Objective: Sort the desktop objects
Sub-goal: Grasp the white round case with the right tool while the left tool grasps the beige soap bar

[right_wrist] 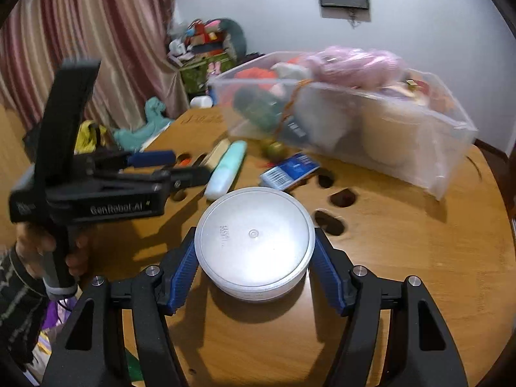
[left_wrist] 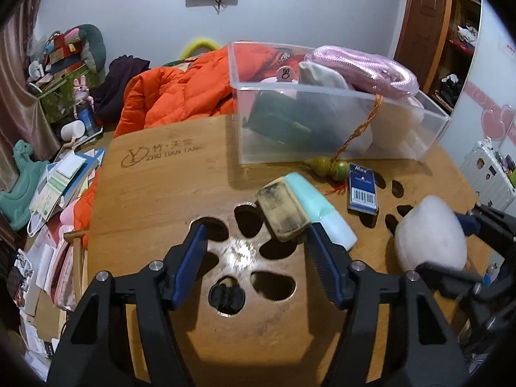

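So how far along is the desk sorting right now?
Partly done: the clear bin already holds a pink rope and other items. In hand: the right tongs grip a round white container. Still on the table: eraser, mint case, blue box, gourd charm. The left tongs are empty.

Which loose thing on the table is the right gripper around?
The round white container, between the right gripper's blue pads; the others lie farther back.
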